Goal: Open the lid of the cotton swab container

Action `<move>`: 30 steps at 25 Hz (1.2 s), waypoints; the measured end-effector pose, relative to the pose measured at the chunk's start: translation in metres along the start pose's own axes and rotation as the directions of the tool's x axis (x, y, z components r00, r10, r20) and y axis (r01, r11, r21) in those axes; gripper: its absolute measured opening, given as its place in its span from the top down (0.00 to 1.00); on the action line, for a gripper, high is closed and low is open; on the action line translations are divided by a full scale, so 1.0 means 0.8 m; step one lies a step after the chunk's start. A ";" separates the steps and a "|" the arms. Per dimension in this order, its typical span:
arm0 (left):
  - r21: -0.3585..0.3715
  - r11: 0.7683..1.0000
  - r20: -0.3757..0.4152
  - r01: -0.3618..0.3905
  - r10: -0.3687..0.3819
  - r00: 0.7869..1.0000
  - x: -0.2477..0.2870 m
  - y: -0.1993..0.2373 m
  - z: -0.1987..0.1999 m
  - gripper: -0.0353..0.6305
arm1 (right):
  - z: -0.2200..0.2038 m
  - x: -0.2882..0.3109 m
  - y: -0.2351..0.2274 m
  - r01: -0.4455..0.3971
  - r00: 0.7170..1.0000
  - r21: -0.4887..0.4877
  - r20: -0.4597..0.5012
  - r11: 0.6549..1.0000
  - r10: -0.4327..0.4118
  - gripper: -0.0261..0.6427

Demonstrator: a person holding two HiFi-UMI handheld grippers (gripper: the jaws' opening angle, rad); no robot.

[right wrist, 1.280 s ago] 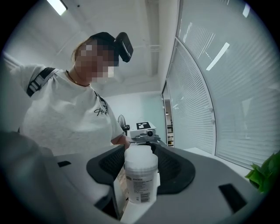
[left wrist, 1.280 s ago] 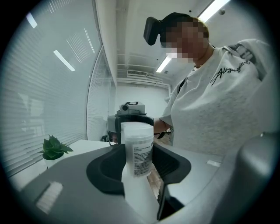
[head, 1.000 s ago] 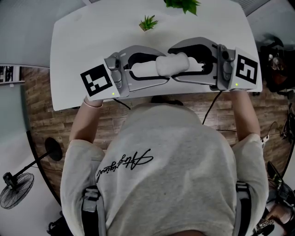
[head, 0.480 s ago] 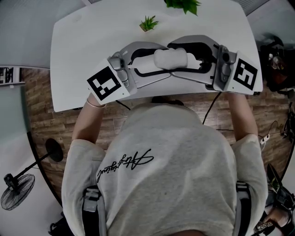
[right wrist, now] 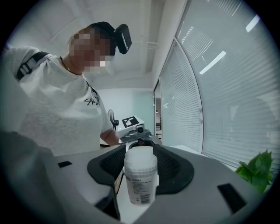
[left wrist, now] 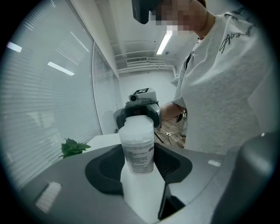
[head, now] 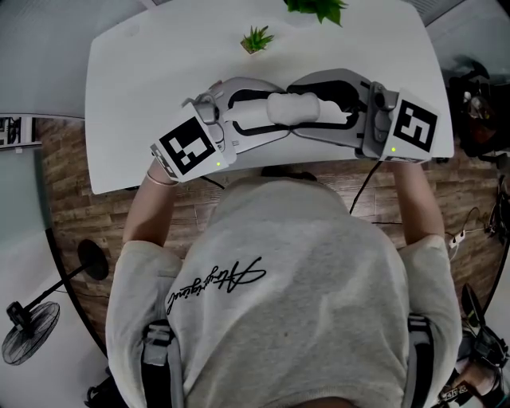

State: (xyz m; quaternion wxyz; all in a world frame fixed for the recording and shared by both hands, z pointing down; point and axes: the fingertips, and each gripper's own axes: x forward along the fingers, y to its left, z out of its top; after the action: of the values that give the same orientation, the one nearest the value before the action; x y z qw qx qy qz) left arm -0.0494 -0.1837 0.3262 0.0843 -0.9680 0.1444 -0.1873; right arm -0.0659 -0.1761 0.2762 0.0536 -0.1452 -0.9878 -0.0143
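Observation:
The cotton swab container is a white, frosted cylinder with a printed label, and its lid is on. It stands upright between the two grippers over the white table. My left gripper comes in from the left and my right gripper from the right, so they face each other. In the left gripper view the container fills the gap between the dark pads, which press both its sides. In the right gripper view its labelled body is clamped the same way. Whether its base rests on the table is hidden.
A small potted plant stands at the table's back, and a larger one at the far edge. The table's front edge runs just below both grippers, against the person's body. A fan stands on the wooden floor at the left.
Both grippers have sunk a little with the container between them. The left gripper has rolled, and its marker cube has shifted right and down. The right marker cube has shifted slightly left.

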 end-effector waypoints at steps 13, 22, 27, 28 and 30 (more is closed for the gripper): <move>0.053 0.999 -0.080 0.007 -0.003 0.997 0.006 0.003 -0.008 0.65 | -0.001 -0.004 -0.008 -0.002 1.000 0.150 0.025 0.989 -0.002 0.65; 0.013 0.999 -0.081 0.037 -0.036 0.996 0.007 0.006 -0.013 0.65 | -0.006 -0.003 -0.014 0.003 1.000 0.154 0.026 0.988 -0.007 0.65; -0.004 0.999 -0.088 0.039 -0.039 0.995 0.009 0.007 -0.020 0.65 | -0.013 0.001 -0.015 0.025 0.999 0.087 -0.029 0.996 -0.022 0.64; -0.007 0.999 -0.090 0.039 -0.040 0.995 0.009 0.008 -0.022 0.65 | -0.014 0.000 -0.016 0.036 0.999 0.069 -0.038 0.997 -0.034 0.64; -0.004 0.999 -0.102 0.038 -0.039 0.994 0.009 0.009 -0.026 0.65 | -0.015 -0.001 -0.019 0.062 0.997 0.029 -0.053 0.998 -0.060 0.63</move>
State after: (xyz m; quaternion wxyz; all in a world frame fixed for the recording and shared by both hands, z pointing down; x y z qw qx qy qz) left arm -0.0527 -0.1951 0.3459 0.0723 -0.9598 0.1301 -0.2381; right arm -0.0686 -0.1914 0.2880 0.0813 -0.1136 -0.9902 -0.0045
